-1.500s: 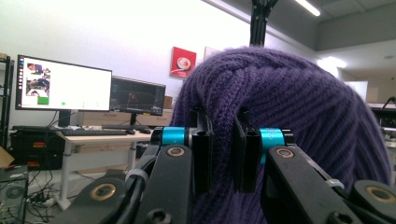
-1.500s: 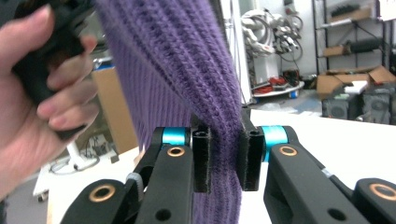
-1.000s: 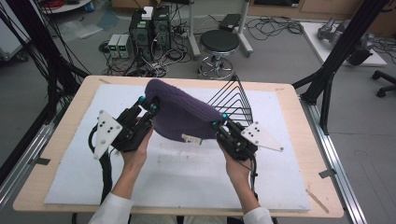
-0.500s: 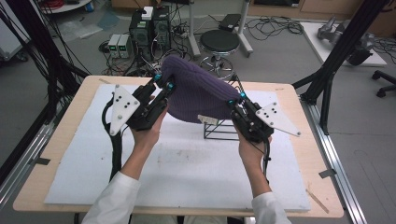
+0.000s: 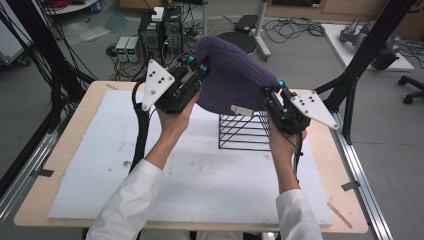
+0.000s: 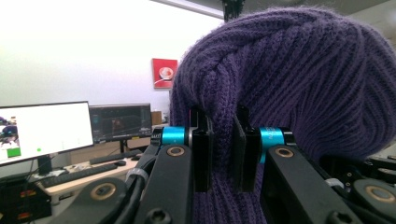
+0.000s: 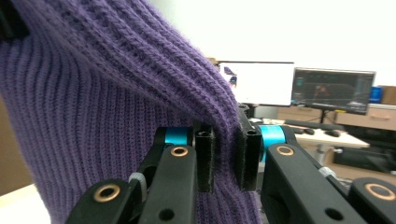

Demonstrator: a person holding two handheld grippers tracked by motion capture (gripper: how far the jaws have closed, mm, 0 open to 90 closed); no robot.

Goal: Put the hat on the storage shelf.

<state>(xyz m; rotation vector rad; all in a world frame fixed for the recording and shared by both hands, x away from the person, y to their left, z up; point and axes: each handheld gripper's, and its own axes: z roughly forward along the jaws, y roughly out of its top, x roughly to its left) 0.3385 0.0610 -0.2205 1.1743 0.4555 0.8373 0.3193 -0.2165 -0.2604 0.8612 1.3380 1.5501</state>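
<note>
Lifting the hat (image 5: 232,75) has taken it well up off the surface (image 5: 200,170): a second ago it sagged low between your hands just above the white mat, with the rack (image 5: 245,131) tipped beside it, and now it hangs stretched in the air above the rack, which stands upright on the mat. Your left gripper (image 5: 196,64) pinches the knit at the left edge of the brim, its fingers (image 6: 201,149) pressed on a fold of purple wool; your right gripper (image 5: 274,87) pinches the opposite edge in the same way, fingers (image 7: 204,161) clamped on the ribbing. The white label on the brim faces you. With the opening held wide and directly over the rack's top, you seem placed to lower the hat down onto it; keep both pinches firm so the brim stays spread.
</note>
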